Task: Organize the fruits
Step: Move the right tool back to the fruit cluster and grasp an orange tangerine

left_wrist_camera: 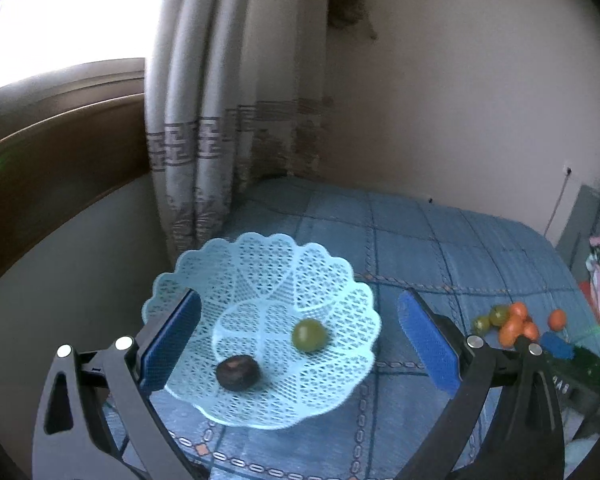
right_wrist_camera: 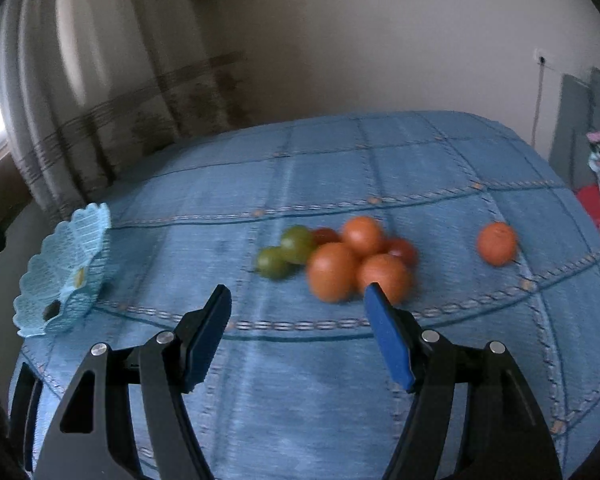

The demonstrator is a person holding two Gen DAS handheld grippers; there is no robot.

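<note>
A scalloped, pale blue lattice basket point(left_wrist_camera: 260, 280) holds a round green fruit point(left_wrist_camera: 309, 335) and a dark one point(left_wrist_camera: 237, 372). Both the left gripper point(left_wrist_camera: 300, 344) and the right gripper point(right_wrist_camera: 298, 308) have their fingers spread and empty.

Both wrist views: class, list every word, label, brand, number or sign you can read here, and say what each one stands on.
None can be read.
Right gripper body, seen in the left wrist view: faint pale marks, too small and blurred to read.
Basket, fruit pile, blue cloth, curtain: patterns only, no lettering.
</note>
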